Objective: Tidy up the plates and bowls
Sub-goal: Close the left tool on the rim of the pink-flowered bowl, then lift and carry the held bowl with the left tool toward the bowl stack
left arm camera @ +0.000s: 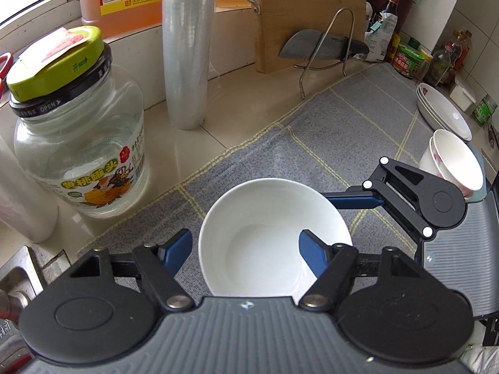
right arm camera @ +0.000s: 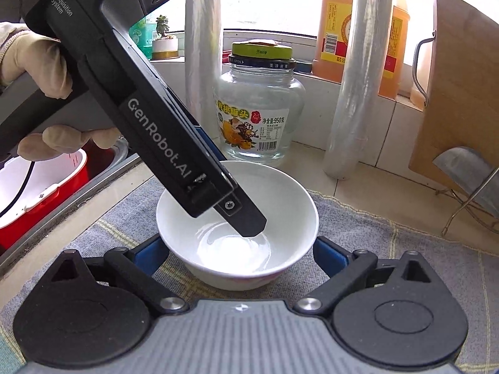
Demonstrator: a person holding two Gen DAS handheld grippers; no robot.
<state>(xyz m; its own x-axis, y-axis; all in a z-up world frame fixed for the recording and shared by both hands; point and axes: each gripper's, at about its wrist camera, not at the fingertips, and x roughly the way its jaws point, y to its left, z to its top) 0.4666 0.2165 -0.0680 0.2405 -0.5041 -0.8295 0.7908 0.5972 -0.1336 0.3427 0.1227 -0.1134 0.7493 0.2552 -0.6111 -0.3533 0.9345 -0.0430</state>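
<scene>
Bowl [left arm camera: 274, 237] sits on mat [left arm camera: 358, 118]. Your left gripper [left arm camera: 244, 252] spread, 1 finger inside bowl, 1 outside. Your right gripper [right arm camera: 240, 251] spread around bowl. 2 bowls [left arm camera: 452, 165] nested, plates [left arm camera: 443, 112] stacked. This bowl not yet put away.

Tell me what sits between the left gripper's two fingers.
The white bowl's wall: one left gripper finger is inside the bowl, the other outside, in the left wrist view.

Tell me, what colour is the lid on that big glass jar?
Yellow-green lid above a black ring, clearest in the left wrist view.
</scene>
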